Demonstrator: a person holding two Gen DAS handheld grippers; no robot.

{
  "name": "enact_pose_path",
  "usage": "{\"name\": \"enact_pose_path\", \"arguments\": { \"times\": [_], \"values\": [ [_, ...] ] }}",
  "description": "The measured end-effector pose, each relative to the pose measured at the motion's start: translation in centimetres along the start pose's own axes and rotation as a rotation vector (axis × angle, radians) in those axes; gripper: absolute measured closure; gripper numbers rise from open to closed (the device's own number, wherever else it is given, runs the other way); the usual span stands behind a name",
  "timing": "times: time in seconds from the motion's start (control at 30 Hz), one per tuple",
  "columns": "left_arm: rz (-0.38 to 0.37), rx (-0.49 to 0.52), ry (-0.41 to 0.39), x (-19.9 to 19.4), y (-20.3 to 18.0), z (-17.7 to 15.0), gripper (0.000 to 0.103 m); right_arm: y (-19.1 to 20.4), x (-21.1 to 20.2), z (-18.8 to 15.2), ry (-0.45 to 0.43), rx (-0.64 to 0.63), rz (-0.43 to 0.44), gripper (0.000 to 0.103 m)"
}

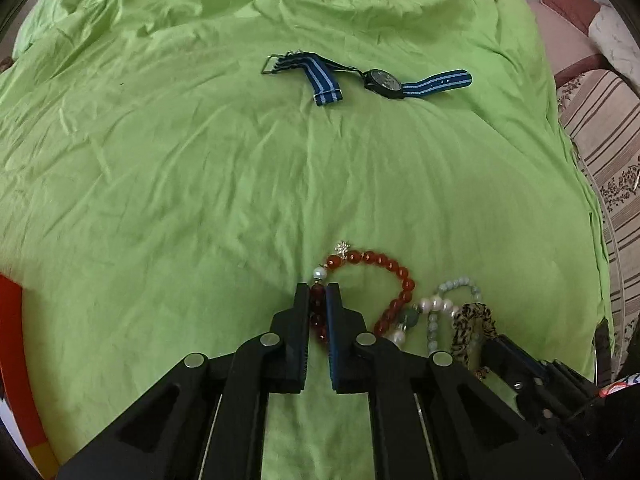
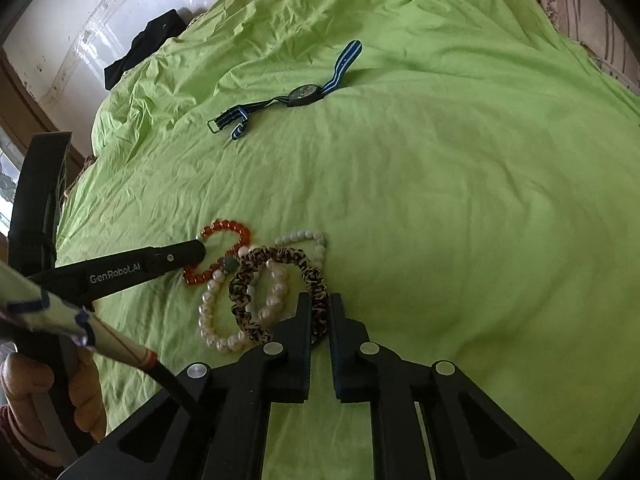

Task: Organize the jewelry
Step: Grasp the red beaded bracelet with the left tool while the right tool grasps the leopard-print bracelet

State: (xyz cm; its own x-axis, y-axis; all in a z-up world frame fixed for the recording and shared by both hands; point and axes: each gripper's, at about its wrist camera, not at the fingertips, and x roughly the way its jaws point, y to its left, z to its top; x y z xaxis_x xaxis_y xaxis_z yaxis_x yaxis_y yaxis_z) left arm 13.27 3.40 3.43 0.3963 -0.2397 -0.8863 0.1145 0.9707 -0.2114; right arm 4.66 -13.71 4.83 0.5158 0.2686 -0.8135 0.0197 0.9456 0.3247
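On the green sheet (image 1: pixel 200 180) lies a heap of jewelry. My left gripper (image 1: pixel 319 294) is shut on the red bead bracelet (image 1: pixel 384 264), its pads pinching the dark beads at the loop's left side. In the right wrist view the red bead bracelet (image 2: pixel 232 228) lies left of a white pearl bracelet (image 2: pixel 212 320) and a pale bead bracelet (image 2: pixel 304 238). My right gripper (image 2: pixel 320 304) is shut on the leopard-print scrunchie (image 2: pixel 256 280), gripping its right edge. A watch with a blue striped strap (image 1: pixel 380 80) lies farther off, apart from both grippers.
A person's hand (image 2: pixel 84 392) holds the left gripper's handle at the lower left of the right wrist view. A dark cloth (image 2: pixel 144 48) lies at the bed's far corner. A striped patterned cover (image 1: pixel 608 152) borders the sheet's right edge. A red-orange object (image 1: pixel 20 340) sits at the left.
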Motion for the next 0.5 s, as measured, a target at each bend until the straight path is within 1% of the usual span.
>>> {"name": "enact_pose_path", "arguments": {
  "times": [0.17,0.27,0.4,0.5],
  "values": [
    [-0.023,-0.052,0.003,-2.9,1.4,-2.8,0.096,-1.1,-2.4,-2.0,0.003,0.018,-0.024,0.094],
    [-0.032,-0.077,0.009,-4.8,2.5,-5.5,0.096,-2.2,-4.6,-4.1,0.011,0.037,-0.036,0.094],
    [-0.068,-0.118,0.019,-7.7,4.6,-10.7,0.096,-3.4,-7.2,-7.1,0.030,0.067,-0.009,0.094],
    [-0.091,-0.165,0.027,-8.9,6.3,-13.8,0.096,-3.8,-8.9,-8.9,0.027,0.082,-0.002,0.093]
  ]
}}
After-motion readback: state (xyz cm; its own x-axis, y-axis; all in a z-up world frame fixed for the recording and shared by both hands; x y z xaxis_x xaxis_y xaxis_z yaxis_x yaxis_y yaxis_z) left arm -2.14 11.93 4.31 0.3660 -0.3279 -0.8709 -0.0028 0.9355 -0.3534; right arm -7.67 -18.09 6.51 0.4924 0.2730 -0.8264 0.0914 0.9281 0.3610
